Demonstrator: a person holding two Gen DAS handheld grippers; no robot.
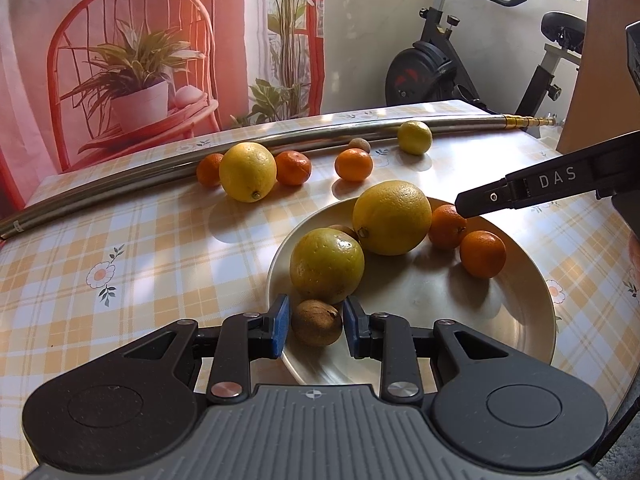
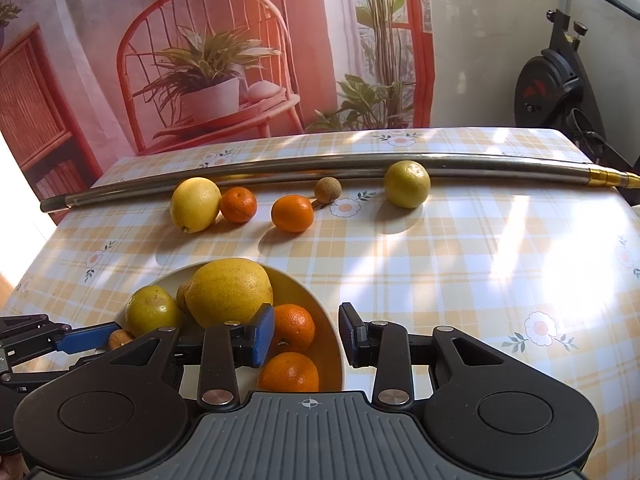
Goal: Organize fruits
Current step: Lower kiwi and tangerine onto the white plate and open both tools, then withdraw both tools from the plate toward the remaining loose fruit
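The left claw point(image 1: 315, 326) sits low in the left wrist view, its blue pads pinching a small brown fruit point(image 1: 317, 322) just over the near rim of the cream plate point(image 1: 500, 312), which also holds two big yellow citrus and two tangerines. The right claw point(image 2: 306, 334), low in the right wrist view, is nearly pressed together with nothing between its pads, hanging above the plate's right edge over a tangerine point(image 2: 294, 327). Along the metal pipe point(image 2: 280, 166) across the upper desk point(image 2: 480, 260) lie a lemon point(image 2: 195, 204), two tangerines, a small brown fruit and a yellow-green citrus point(image 2: 407, 184)
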